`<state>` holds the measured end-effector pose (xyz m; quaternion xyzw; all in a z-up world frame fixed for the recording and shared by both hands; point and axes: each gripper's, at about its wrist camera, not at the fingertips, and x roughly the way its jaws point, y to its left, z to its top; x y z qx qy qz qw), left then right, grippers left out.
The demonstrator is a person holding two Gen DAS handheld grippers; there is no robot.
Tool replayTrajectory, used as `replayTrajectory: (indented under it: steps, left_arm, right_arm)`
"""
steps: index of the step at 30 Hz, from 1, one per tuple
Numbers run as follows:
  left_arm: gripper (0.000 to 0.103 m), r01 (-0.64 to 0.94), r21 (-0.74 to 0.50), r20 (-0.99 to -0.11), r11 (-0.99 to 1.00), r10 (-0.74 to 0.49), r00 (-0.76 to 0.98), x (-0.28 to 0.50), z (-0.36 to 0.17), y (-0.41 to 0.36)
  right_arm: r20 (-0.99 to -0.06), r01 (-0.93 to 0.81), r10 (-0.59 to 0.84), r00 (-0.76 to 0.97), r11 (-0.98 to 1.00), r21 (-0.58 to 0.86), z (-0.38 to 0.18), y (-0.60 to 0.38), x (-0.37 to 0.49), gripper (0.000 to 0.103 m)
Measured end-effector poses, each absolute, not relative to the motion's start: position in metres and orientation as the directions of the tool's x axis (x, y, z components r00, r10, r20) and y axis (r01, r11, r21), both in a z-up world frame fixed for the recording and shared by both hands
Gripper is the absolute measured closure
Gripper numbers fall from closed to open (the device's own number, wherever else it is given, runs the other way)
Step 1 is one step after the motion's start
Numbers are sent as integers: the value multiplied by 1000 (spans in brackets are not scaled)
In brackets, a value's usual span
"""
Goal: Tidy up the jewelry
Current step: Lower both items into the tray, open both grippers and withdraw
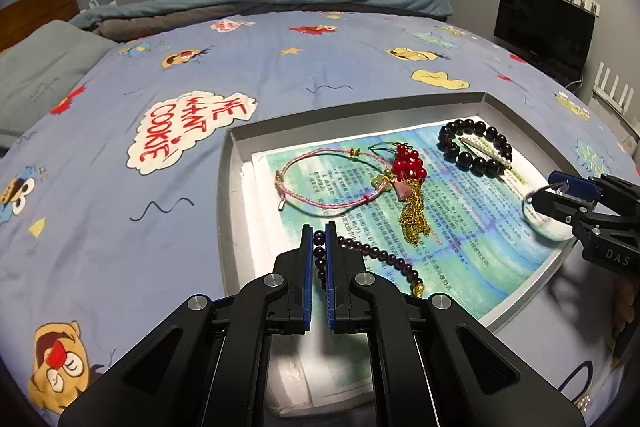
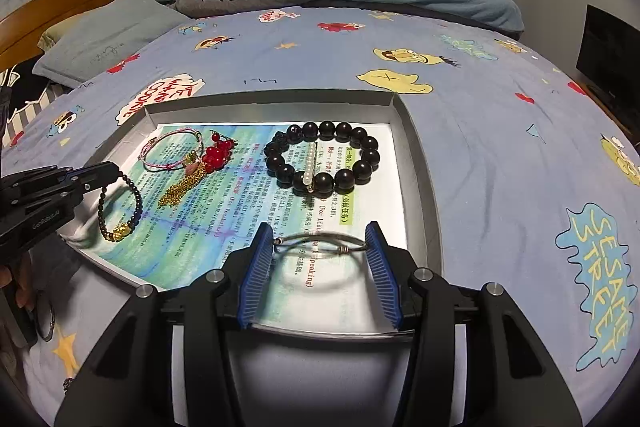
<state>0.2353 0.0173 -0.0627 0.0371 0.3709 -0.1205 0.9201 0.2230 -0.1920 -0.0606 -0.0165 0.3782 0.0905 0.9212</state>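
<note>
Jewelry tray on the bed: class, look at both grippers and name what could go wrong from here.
1. The left gripper pinches only a few beads of the dark bead bracelet; lifting could let it slip, or drag it across the gold tassel.
2. The right gripper holds the silver bangle by its outer edges, so the bangle may pop free.
3. The tray sits on a soft bedsheet and could tip if pressed.

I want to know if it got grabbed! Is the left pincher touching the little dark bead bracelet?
Touching. In the left wrist view, the left gripper has its blue pads shut on the dark bead bracelet.
</note>
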Motion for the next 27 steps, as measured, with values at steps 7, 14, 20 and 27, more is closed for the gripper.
replayTrajectory:
  steps: [7,14,20,27]
  left_arm:
    - [97,252,-7,-699,968,-185,691,235,-66,15]
    - [94,251,-5,-710,968,-180,681,236,-67,15]
    - [84,253,16,-698,967,-171,695,230,-63,13]
    - [50,244,-1,-669,970,-181,720,213,-48,16]
  right_arm:
    - [-697,-181,159,699,983,43,-61,-192,223,55]
    - [-697,-188,168,697,981,48,-60,-192,223,53]
    - [-692,-201,181,699,978,54,-58,-193,219,49]
    - [-665,-245,209,716,969,41,-49,-188,202,22]
